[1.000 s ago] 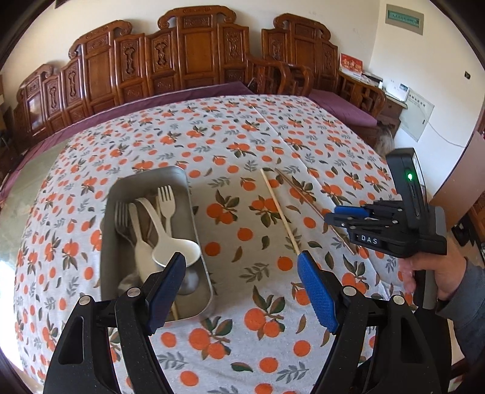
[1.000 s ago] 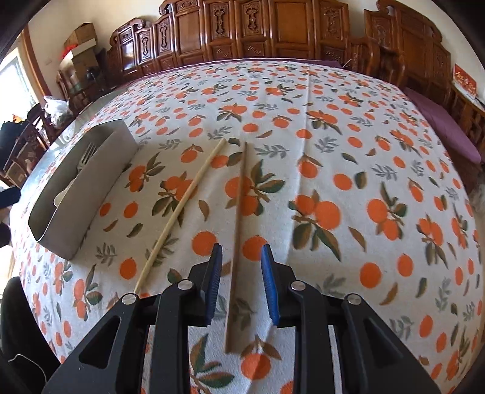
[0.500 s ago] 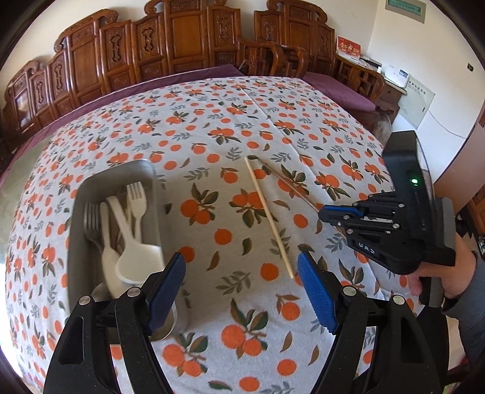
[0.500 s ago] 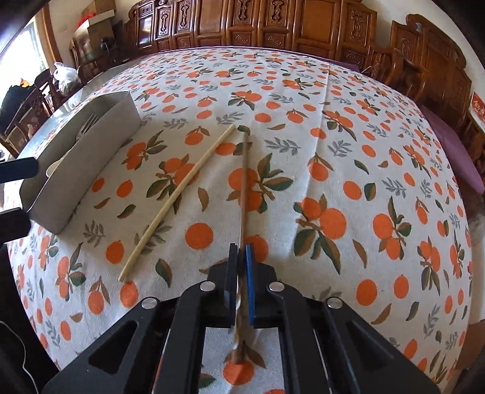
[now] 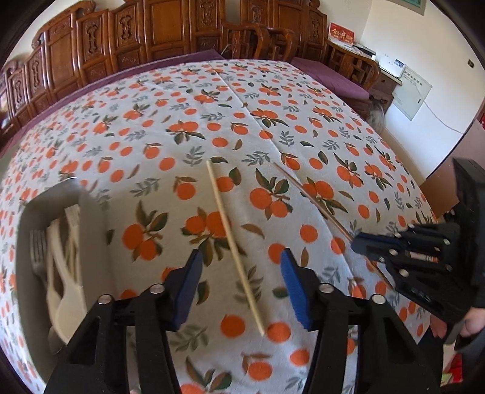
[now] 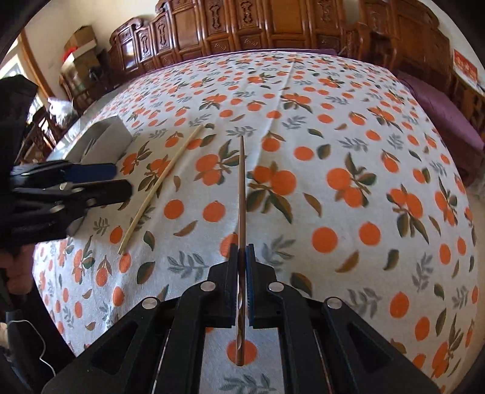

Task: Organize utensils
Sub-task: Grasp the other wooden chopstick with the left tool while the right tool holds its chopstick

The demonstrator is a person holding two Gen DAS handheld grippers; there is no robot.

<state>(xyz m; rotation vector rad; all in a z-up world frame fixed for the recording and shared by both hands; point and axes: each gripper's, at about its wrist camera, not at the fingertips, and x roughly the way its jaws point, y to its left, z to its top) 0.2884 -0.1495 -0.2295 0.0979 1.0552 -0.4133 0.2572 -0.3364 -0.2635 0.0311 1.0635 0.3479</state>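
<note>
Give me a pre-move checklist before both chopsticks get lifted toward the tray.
1. Right gripper shut on brown chopstick: ok.
2. Left gripper straddles pale chopstick: ok.
3. Left pads pressing the pale chopstick: not ok; jaws have just been closing, gaps remain either side.
4. Pale chopstick lying flat on tablecloth: ok.
5. Metal tray has room beside its forks and spoons: cannot tell, blurred.
6. The two grippers apart: ok.

Both wrist cams look steeply down, close over the tablecloth (image 5: 188, 100), facing the far carved chairs (image 6: 272, 21). Left cam sits left of the right cam. Shared: pale chopstick (image 5: 233, 245), dark chopstick (image 6: 241, 188), tray (image 6: 100, 142).
</note>
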